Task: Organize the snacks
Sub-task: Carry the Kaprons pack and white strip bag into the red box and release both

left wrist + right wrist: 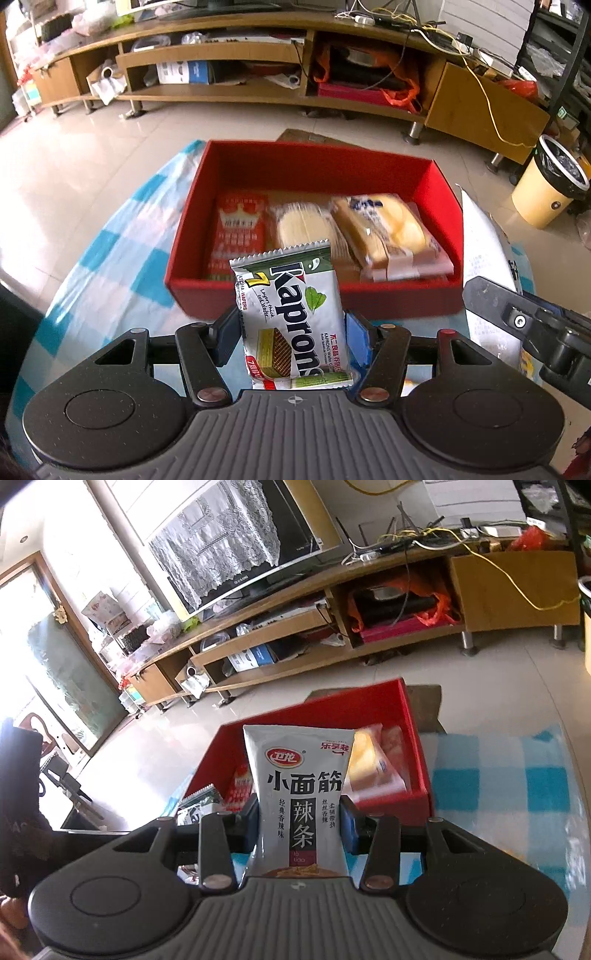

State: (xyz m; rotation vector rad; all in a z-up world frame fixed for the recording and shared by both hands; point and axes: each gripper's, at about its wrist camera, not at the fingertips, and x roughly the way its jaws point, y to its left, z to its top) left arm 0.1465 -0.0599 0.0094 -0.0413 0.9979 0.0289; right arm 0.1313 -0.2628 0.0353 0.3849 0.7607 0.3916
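Observation:
My left gripper (291,336) is shut on a green and white Kaprons wafer pack (291,314), held upright just before the near wall of the red box (314,162). In the box lie a red snack pack (240,229), a clear pack of pale biscuits (303,225) and a wrapped yellow cake (388,229). My right gripper (299,827) is shut on a grey spicy-strip bag (299,786), held upright near the red box (417,738). The wafer pack's corner (201,797) shows at its left.
The box sits on a blue and white checked cloth (122,258), (498,782) over a round table. A white bag (484,251) lies right of the box. A wooden TV bench (258,55) and a yellow bin (546,184) stand across the tiled floor.

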